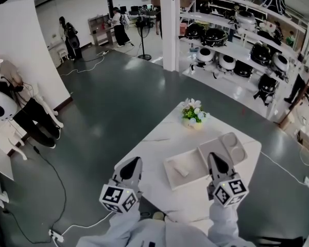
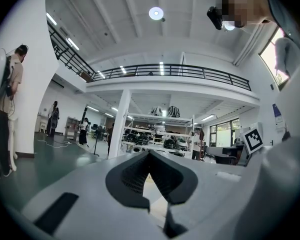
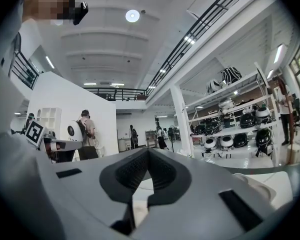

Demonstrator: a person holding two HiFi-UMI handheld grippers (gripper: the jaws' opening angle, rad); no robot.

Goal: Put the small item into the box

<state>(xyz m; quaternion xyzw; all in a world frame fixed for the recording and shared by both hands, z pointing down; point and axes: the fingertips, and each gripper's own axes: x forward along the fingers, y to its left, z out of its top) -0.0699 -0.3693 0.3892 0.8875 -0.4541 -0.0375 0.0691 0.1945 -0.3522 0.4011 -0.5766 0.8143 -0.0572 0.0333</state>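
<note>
At the far left of the head view, a person stands by a white wall, well apart from the white tabletop. The left claw hangs over the tabletop's left edge. In the left gripper view, the left claw has its dark pads pressed together at the tip with nothing between them.

Just to the right, a shallow white box lies open and flat on the tabletop. The small item, pale and short, lies on the box's inner surface, towards its left half, and neither claw touches it. Further back on the tabletop stands a small pot of white flowers, apart from the box.

The right claw hovers over the box's right end. In the right gripper view, the right claw is pressed together too and pinches nothing. Beside it, a grey tray with moulded compartments rests against the box's far right corner. Beyond the tabletop at the right, long shelves carry rounded black and white devices.
</note>
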